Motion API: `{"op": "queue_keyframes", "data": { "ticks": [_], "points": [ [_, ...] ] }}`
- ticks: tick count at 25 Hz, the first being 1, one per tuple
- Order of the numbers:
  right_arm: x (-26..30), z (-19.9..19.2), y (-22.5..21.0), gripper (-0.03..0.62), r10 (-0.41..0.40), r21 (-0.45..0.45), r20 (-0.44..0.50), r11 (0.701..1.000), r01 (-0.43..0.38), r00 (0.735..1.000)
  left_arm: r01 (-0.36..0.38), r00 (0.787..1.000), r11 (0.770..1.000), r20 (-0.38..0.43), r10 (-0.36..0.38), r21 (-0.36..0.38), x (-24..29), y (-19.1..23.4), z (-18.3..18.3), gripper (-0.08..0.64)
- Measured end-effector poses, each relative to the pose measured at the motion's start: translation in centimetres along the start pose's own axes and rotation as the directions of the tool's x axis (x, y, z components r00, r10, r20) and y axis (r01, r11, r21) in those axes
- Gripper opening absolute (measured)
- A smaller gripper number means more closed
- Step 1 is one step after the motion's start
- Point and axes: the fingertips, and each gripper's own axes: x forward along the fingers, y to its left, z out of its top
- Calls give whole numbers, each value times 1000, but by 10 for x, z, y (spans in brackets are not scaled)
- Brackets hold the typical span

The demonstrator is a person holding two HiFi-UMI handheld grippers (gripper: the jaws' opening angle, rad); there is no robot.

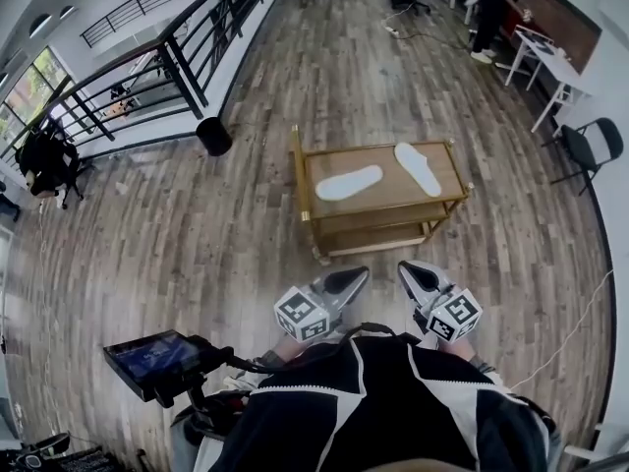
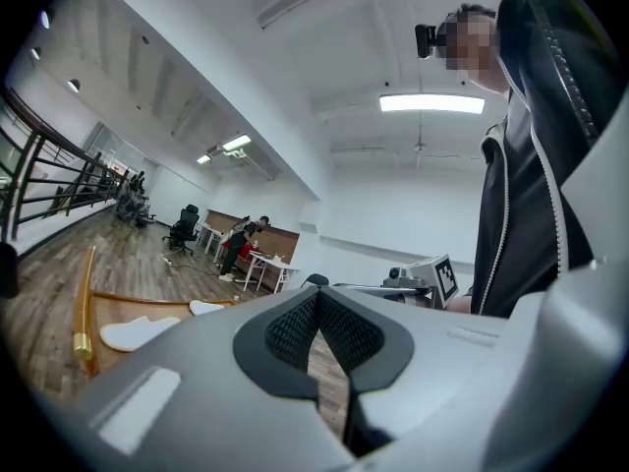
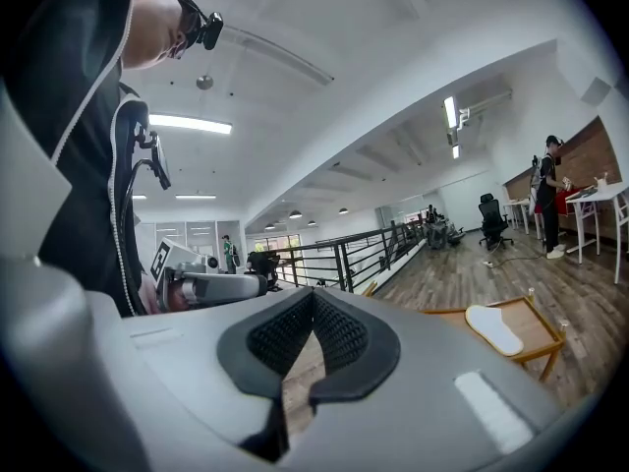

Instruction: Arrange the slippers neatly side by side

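Observation:
Two flat white slippers lie apart on the top of a low wooden cart (image 1: 444, 191). The left slipper (image 1: 348, 182) lies across the top, the right slipper (image 1: 419, 167) angles toward the far right corner. My left gripper (image 1: 356, 277) and right gripper (image 1: 407, 269) are held level in front of me, a short way before the cart, both shut with nothing between the jaws. In the left gripper view the left gripper (image 2: 316, 308) is shut and both slippers show at the left, the nearer one (image 2: 138, 331). The right gripper (image 3: 313, 310) is shut; one slipper (image 3: 492, 328) shows at the right.
Wooden floor surrounds the cart. A black bin (image 1: 213, 136) stands by a black railing (image 1: 147, 57) at the upper left. A person (image 1: 489, 16), white desks (image 1: 550, 67) and a chair (image 1: 588, 147) are at the upper right. A tablet on a stand (image 1: 157, 357) sits at my lower left.

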Motion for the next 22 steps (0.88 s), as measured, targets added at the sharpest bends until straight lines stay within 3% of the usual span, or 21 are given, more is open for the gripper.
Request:
{"op": "queue_keyframes", "data": {
  "ticks": [9, 22],
  "points": [
    [26, 3, -21, 5, 6, 4, -9, 1000, -6, 1000, 6, 1000, 1000, 9, -6, -24, 9, 30, 4, 18],
    [79, 28, -130, 5, 164, 5, -9, 986, -164, 986, -146, 989, 989, 16, 146, -17, 94, 103, 22, 18]
  ]
}}
